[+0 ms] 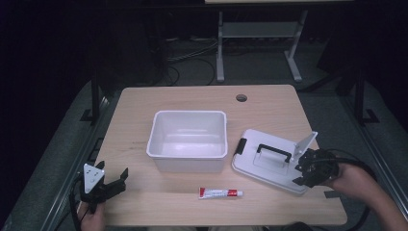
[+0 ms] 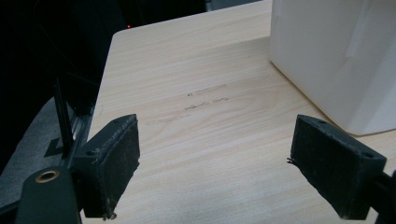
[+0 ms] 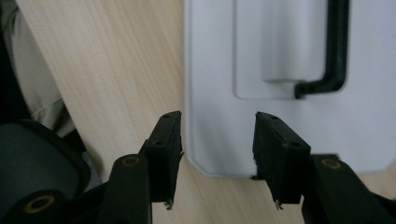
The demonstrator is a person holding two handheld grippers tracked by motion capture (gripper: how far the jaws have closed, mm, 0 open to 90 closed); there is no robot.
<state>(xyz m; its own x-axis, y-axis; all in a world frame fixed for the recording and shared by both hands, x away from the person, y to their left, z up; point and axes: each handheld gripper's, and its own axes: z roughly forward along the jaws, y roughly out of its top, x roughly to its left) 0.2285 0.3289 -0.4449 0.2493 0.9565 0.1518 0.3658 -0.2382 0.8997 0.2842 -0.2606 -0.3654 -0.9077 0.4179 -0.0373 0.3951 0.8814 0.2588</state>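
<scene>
No legible text anywhere.

Counter (image 1: 144, 103) of pale wood-grain laminate, matt. Bin (image 1: 187, 139) and lid (image 1: 269, 161) of smooth white plastic, faintly glossy; lid handle (image 1: 273, 152) black plastic. Tube (image 1: 220, 193) beside bin, glossy. Jaws faced with rough matt black pads (image 3: 164, 144).

2 black grippers (image 1: 111, 186) (image 1: 300, 174), grey 3-cornered plates, trailing black cables

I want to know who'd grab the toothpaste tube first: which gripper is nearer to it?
Right, narrowly. The right gripper hangs over the lid's near corner, right of the tube; the left gripper sits farther off at the table's left edge.
</scene>
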